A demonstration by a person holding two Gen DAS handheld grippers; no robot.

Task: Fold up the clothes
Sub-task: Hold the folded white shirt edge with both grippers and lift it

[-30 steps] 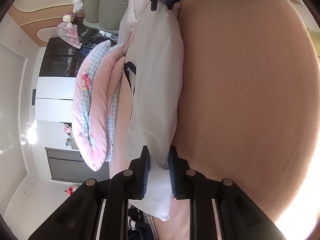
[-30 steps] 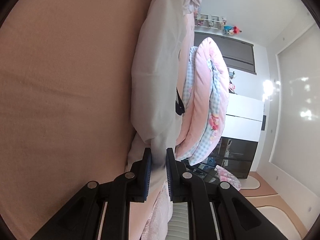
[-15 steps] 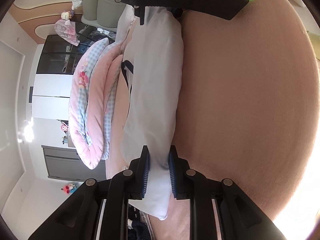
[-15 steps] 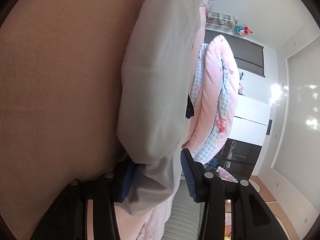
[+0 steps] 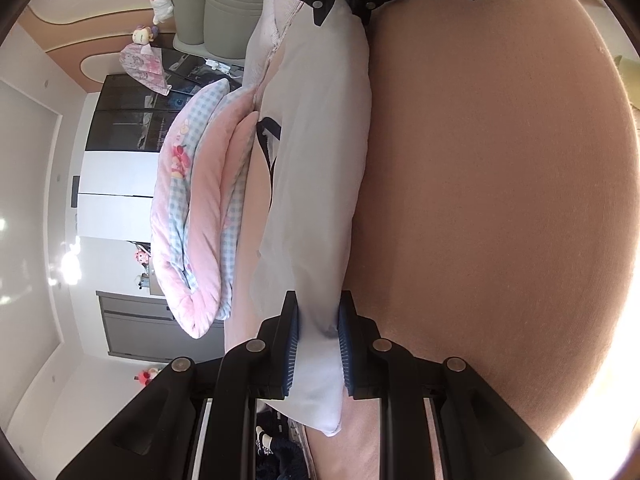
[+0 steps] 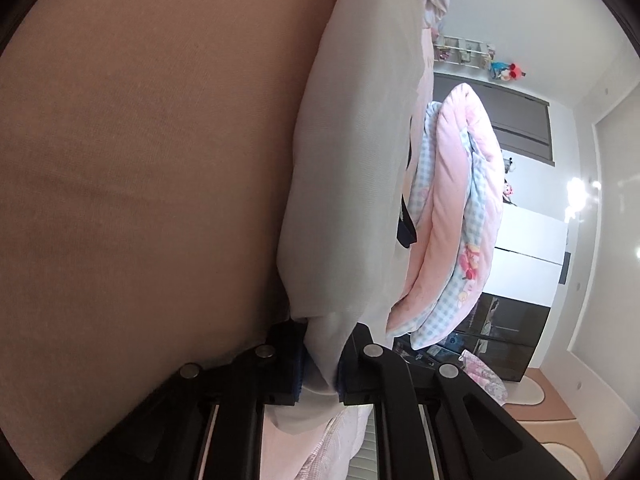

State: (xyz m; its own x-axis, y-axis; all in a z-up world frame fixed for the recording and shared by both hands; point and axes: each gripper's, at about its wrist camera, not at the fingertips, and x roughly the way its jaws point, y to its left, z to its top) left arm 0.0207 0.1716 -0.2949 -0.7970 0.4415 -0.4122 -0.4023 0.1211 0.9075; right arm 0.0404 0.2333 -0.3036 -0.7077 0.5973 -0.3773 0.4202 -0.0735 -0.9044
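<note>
Left claw (image 5: 316, 332) pinching one end of pale grey garment (image 5: 320, 160); right claw (image 6: 320, 360) pinching opposite end. Garment lying folded lengthwise on bed (image 5: 500, 200), beside pink quilt (image 5: 200, 220). Advice: keeping both ends level, taut, edges aligned while carrying fold over.

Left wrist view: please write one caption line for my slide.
Left gripper pinches a pale garment on the pink bedsheet; right gripper grips its far end.
</note>
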